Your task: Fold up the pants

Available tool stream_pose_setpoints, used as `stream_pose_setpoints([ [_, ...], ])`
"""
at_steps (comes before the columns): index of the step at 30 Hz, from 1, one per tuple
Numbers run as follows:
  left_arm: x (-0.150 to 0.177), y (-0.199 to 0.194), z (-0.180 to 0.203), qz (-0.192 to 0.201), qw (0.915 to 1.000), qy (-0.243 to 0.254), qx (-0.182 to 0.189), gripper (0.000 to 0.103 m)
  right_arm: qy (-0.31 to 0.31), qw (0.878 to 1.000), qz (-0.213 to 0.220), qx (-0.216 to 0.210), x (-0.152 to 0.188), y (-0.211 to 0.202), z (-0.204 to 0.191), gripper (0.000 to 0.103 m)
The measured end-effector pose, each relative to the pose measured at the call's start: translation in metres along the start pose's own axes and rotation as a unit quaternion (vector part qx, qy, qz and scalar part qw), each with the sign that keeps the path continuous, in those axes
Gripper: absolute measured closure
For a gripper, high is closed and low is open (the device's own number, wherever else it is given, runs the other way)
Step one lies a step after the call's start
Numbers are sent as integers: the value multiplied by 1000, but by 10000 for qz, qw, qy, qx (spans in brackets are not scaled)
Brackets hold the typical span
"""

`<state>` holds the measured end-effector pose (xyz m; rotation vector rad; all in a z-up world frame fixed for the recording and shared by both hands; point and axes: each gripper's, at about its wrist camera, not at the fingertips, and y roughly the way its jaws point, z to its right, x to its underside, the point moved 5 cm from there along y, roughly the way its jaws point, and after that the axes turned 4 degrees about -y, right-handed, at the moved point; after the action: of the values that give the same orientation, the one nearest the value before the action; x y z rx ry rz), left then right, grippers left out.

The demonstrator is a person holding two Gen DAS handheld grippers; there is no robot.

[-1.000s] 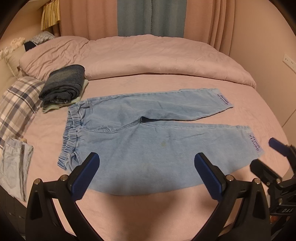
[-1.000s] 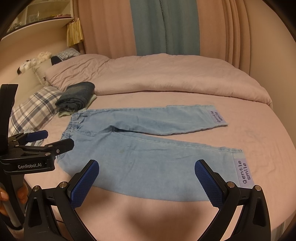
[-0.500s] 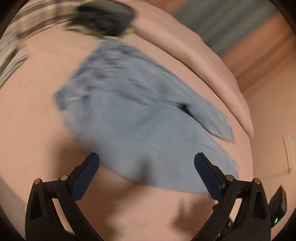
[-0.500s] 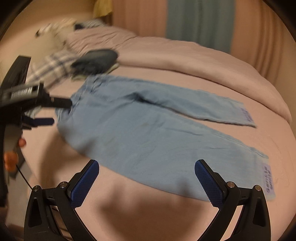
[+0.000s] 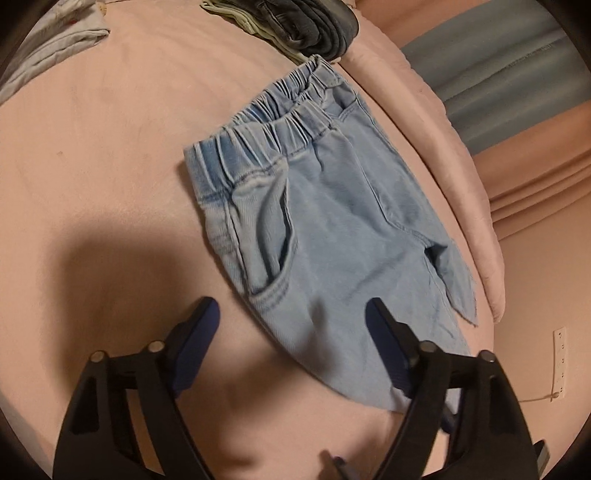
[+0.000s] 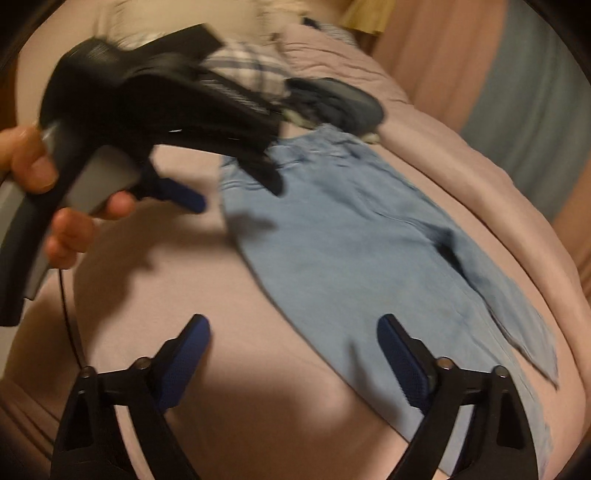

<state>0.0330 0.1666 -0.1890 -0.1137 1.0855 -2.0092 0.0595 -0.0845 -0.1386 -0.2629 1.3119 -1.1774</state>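
Note:
Light blue denim pants [image 5: 332,229] lie flat and spread on the pink bed sheet [image 5: 110,155], elastic waistband toward the upper left in the left wrist view. My left gripper [image 5: 291,332] is open and empty, hovering just above the pants' near edge by the hip pocket. In the right wrist view the pants [image 6: 351,251] stretch toward the lower right. My right gripper [image 6: 293,347] is open and empty above the near edge of the closer leg. The left gripper [image 6: 240,192] appears there blurred, held in a hand near the waistband.
Folded dark jeans [image 5: 306,26] lie beyond the waistband, with a pale garment [image 5: 55,48] at the upper left. A pink duvet [image 6: 461,155] runs along the far side. A plaid pillow [image 6: 251,70] and curtains [image 6: 546,92] sit behind.
Both grippers have swung left and down toward the pants' waist end. The views have tilted, and both grippers remain open and empty.

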Motion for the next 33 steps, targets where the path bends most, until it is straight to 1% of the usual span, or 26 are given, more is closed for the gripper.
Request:
stream_pose_setpoints([
  [1, -4, 0, 0, 68, 10000, 28, 24, 29, -89, 9999, -43, -26, -2, 6, -4, 25],
  [3, -13, 4, 1, 112, 9999, 83, 0, 42, -201, 9997, -113, -63, -5, 17, -8, 32],
  [7, -17, 16, 1, -51, 9999, 141, 11, 49, -137, 9998, -73, -112, -12, 31, -6, 33],
  [8, -18, 16, 0, -43, 9998, 171, -2, 53, -98, 9999, -67, -80, -14, 35, -7, 33],
  [9, -18, 15, -1, -34, 9998, 183, -27, 61, -44, 9999, -69, -80, -16, 38, -8, 34],
  [10, -19, 14, -4, -34, 9998, 160, -74, 67, 16, 9999, -75, -111, -17, 40, -7, 40],
  [11, -20, 14, -8, -38, 9999, 107, -128, 79, 82, 9998, -89, -169, -19, 42, -7, 45],
  [12, -21, 15, -12, -72, 9999, -5, -139, 79, 119, 9997, -110, -182, -20, 43, -6, 54],
  [13, -22, 15, -16, -109, 9998, -167, -52, 80, 137, 9997, -139, -154, -21, 43, -6, 64],
  [15, -23, 12, -19, -121, 9994, -329, -22, 83, 197, 9995, -214, -113, -23, 43, -5, 76],
  [17, -21, 4, -14, 22, 9997, -224, -69, 86, 400, 9987, -265, -177, -25, 42, -2, 81],
  [18, -20, -1, -10, 123, 9998, -107, -86, 88, 507, 9981, -277, -215, -28, 44, 1, 86],
  [19, -18, -5, -6, 219, 9997, -9, -92, 88, 605, 9974, -280, -256, -29, 42, 2, 90],
  [21, -16, -13, -1, 318, 9994, 103, -78, 89, 687, 9969, -251, -301, -30, 34, 1, 91],
  [23, -15, -15, 0, 327, 9993, 153, -85, 88, 734, 9964, -210, -358, -29, 29, 1, 91],
  [26, -12, -4, -4, 239, 9988, 279, -334, 87, 713, 9961, -299, -432, -24, 34, -4, 91],
  [27, -11, -1, -8, 201, 9983, 289, -456, 84, 673, 9960, -380, -448, -22, 41, -5, 91],
  [28, -12, 2, -8, 176, 9982, 291, -498, 83, 721, 9955, -404, -464, -21, 44, -4, 90],
  [29, -12, 2, -10, 172, 9982, 287, -495, 80, 852, 9941, -398, -549, -19, 44, -2, 89],
  [30, -13, -2, -10, 183, 9981, 318, -501, 75, 911, 9931, -392, -631, -20, 42, 0, 85],
  [31, -14, -8, -10, 220, 9972, 412, -580, 70, 1010, 9912, -390, -766, -21, 38, 3, 76],
  [33, -16, -22, -8, 419, 9935, 631, -850, 48, 1270, 9863, -338, -999, -21, 27, 11, 65],
])
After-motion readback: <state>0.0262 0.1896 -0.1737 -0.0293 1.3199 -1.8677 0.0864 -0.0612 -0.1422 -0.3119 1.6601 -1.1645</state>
